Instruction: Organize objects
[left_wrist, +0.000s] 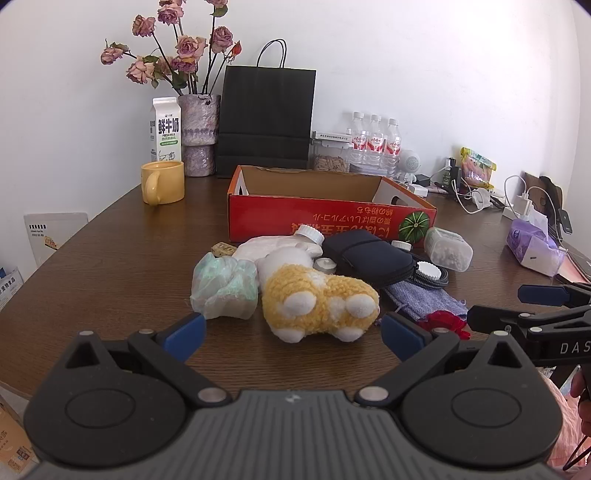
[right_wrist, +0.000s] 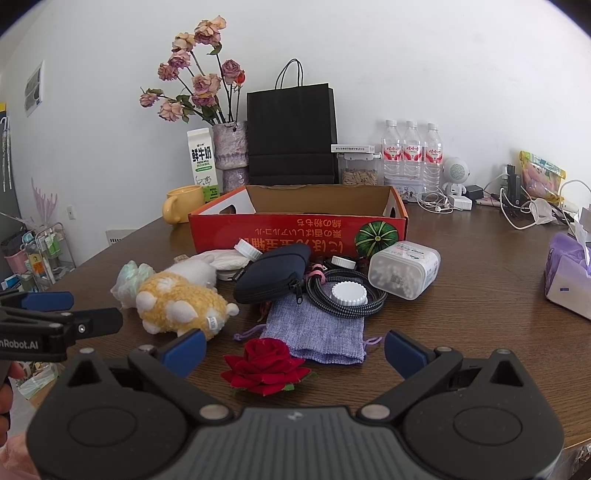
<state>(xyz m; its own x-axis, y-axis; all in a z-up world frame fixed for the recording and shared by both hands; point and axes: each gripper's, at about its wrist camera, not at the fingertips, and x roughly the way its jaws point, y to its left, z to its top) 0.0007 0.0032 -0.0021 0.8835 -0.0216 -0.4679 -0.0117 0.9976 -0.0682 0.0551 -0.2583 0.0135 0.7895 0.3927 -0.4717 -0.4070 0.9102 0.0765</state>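
A pile of small items lies on the brown table in front of an open red cardboard box (left_wrist: 325, 218) (right_wrist: 295, 229). In it are a yellow and white plush toy (left_wrist: 317, 299) (right_wrist: 181, 299), a crumpled pale green bag (left_wrist: 221, 288), a dark zip pouch (left_wrist: 369, 258) (right_wrist: 273, 273), a blue-grey cloth pouch (right_wrist: 317, 328), a red fabric rose (right_wrist: 266, 365), a coiled braided cable (right_wrist: 347, 299) and a clear tub of cotton swabs (right_wrist: 406, 269). My left gripper (left_wrist: 291, 336) is open just short of the plush toy. My right gripper (right_wrist: 295, 350) is open over the rose.
Along the wall stand a yellow mug (left_wrist: 162, 181), a milk carton (left_wrist: 165, 129), a vase of dried roses (left_wrist: 199, 133), a black paper bag (left_wrist: 266, 122) and three water bottles (right_wrist: 412, 155). A purple tissue pack (right_wrist: 569, 273) and chargers with cables (right_wrist: 517, 203) sit at right.
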